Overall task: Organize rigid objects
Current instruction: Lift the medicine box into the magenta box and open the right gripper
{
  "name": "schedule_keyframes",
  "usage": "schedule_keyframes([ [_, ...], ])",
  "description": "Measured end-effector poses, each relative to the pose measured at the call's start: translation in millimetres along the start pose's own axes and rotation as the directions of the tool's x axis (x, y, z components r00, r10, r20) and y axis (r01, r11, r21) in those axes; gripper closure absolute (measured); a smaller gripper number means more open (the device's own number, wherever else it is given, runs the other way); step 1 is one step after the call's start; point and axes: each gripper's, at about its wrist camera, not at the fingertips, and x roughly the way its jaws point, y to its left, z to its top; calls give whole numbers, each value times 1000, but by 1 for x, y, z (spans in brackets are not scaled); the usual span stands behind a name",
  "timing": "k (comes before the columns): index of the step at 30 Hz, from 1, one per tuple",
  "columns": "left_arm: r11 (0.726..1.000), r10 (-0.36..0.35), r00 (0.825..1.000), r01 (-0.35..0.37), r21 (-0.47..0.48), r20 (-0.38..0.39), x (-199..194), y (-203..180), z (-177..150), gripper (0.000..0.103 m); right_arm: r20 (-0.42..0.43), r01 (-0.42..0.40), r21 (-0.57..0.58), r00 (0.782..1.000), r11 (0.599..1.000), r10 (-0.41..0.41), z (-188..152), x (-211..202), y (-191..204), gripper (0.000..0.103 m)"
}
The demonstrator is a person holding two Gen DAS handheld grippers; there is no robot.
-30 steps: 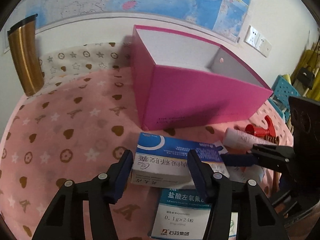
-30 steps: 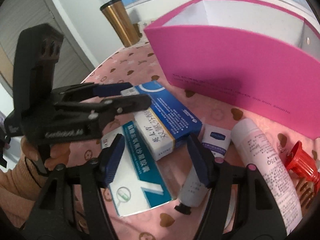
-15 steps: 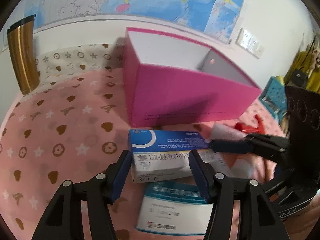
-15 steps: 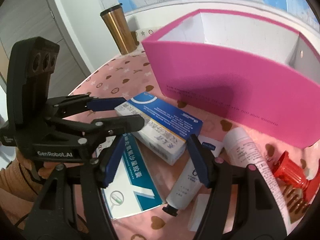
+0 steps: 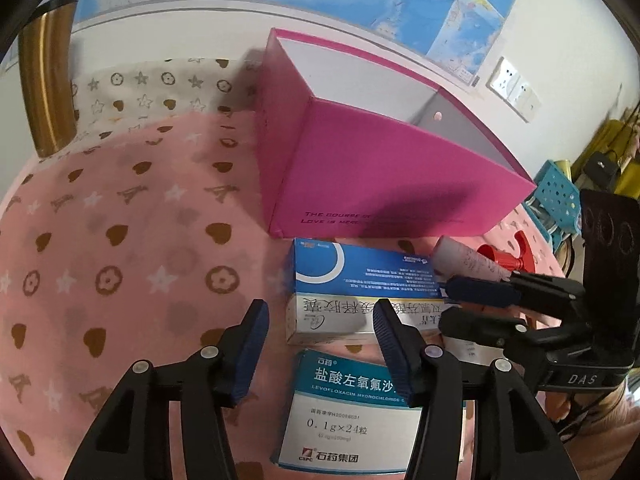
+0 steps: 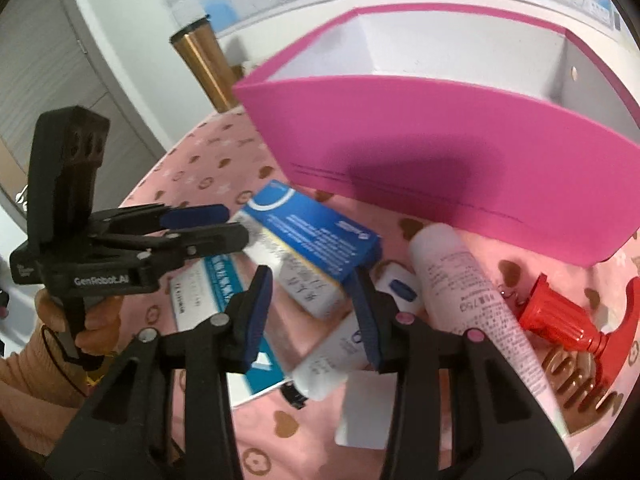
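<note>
A blue and white medicine box [image 5: 360, 276] [image 6: 316, 236] lies on the pink cloth in front of the open pink box [image 5: 380, 184] [image 6: 440, 152]. My right gripper [image 6: 312, 308] [image 5: 452, 308] is closing around the medicine box's near end. Its right pad touches the blue corner, and a thin gap shows at the left pad. My left gripper [image 5: 320, 352] [image 6: 228, 224] is opening a little and holds nothing. Its tips sit just short of the box's other end. A teal and white medicine box [image 5: 352, 412] [image 6: 224, 280] lies flat below both.
A large white tube [image 6: 468, 292], a small white tube [image 6: 332, 356], a red trigger cap [image 6: 560, 312], a brown comb [image 6: 576, 384] and a white card [image 6: 364, 412] lie at the right. A gold tumbler [image 5: 46, 84] stands far left. A blue basket [image 5: 556, 200] sits beyond the table.
My right gripper's jaws have narrowed around the blue and white box's end. In the left wrist view the box has shifted right, out from between the left fingers.
</note>
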Motion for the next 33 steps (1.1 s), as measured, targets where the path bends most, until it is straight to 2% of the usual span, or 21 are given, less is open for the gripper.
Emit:
schedule_keyframes([
  [5,999,4,1000,-3,32,-8,2,-6,1,48,-50,44,2,998,999,-44,10,20,5,59],
  [6,999,3,1000,-2,35,-14,4,-6,2,48,-62,40,11,997,999,-40,11,24,5,56],
  [9,999,-3,999,4,32,-32,11,-5,3,48,-58,21,31,998,999,-20,14,30,2,55],
  [19,1000,4,1000,-4,14,-1,-1,-10,2,48,12,-21,17,1000,1000,21,9,13,4,52],
  [26,999,14,999,-16,49,40,-20,-32,8,48,65,-25,9,998,1000,24,10,-7,4,52],
  [33,996,-16,995,7,92,97,-44,-52,25,45,135,-23,-23,991,999,26,19,-41,5,52],
])
